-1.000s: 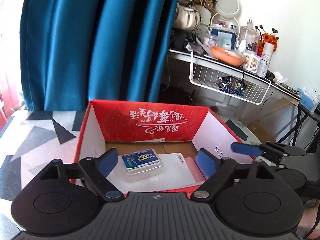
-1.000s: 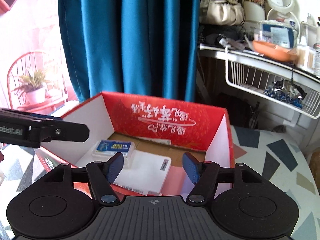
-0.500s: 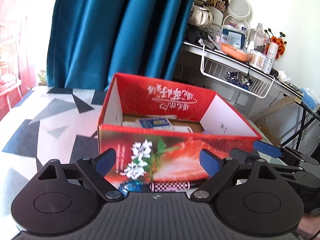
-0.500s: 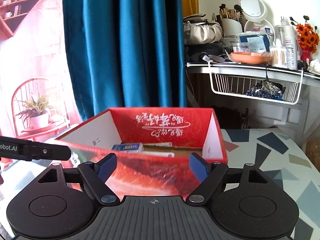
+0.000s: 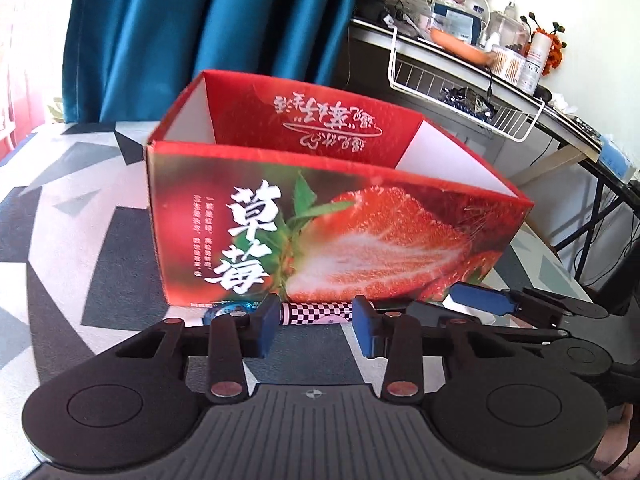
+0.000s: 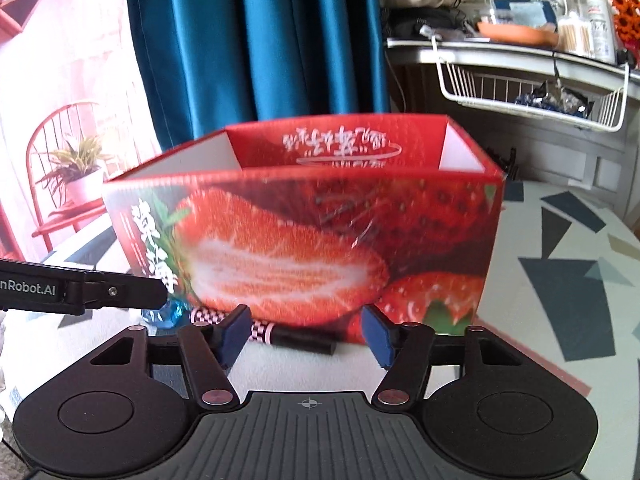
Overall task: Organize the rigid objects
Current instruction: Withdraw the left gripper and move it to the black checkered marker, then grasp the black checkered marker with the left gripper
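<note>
A red strawberry box (image 5: pixel 340 240) stands open-topped on the patterned table (image 5: pixel 80 240); its inside is hidden from this low angle. At the foot of its near wall lies a pink-and-black checkered stick (image 5: pixel 316 314) with a black end (image 6: pixel 304 340). A blue faceted piece (image 6: pixel 164 314) sits by the stick's left end. My left gripper (image 5: pixel 316 326) is low in front of the box, jaws closing, with the stick's checkered part showing in the gap and the pads not pressing it. My right gripper (image 6: pixel 306 338) is also closing, empty, with the stick just beyond its fingers.
A blue curtain (image 5: pixel 200 20) hangs behind the table. A cluttered desk with a white wire basket (image 5: pixel 460 92) stands at the back right. A red chair with a potted plant (image 6: pixel 76 168) is at the left. The right gripper's finger (image 5: pixel 480 300) reaches in beside my left one.
Both grippers have dropped from above the box opening to table level before its near wall. The box's contents went out of sight, the stick came into view, and both pairs of jaws narrowed.
</note>
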